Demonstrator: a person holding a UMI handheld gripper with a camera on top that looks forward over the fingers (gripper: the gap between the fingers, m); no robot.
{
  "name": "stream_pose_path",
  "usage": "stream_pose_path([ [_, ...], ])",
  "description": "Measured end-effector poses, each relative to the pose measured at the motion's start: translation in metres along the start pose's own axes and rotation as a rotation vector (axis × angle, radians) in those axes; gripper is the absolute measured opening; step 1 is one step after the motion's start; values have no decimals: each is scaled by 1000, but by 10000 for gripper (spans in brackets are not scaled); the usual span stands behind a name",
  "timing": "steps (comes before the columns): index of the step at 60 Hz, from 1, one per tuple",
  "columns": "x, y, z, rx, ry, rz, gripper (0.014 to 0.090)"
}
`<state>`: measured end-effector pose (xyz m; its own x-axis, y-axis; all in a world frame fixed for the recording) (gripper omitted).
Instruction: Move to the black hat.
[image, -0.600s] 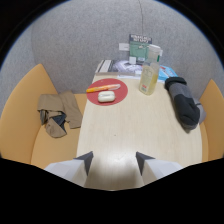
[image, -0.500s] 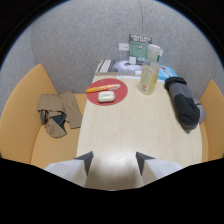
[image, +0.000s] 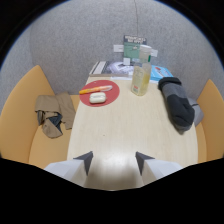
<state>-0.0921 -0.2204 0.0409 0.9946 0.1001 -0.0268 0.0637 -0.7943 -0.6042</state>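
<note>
Tongs (image: 114, 159): spread wide, holding nothing, above the pale wooden table (image: 125, 130).
Black fabric hat (image: 177, 105): well ahead, at the table's right edge.

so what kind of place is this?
Probably a booth-style seating nook: a pale table between orange benches, grey padded wall behind, black hat lying on the table. Gripper open.

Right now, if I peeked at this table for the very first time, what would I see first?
Probably the red plate on the far part of the pale table, with an orange pen and a small white case on it. Next, the dark hat lying along the table's edge beside a tall clear bottle. A beige cloth is crumpled on the orange seat on the other side, and the gripper jaws stand open and empty nearest you.
</note>
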Motion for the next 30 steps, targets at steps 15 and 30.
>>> stream_pose_path([
  [15, 67, 4, -6, 0, 61, 24, 870],
  [30, 137, -2, -8, 14, 115, 59, 869],
])
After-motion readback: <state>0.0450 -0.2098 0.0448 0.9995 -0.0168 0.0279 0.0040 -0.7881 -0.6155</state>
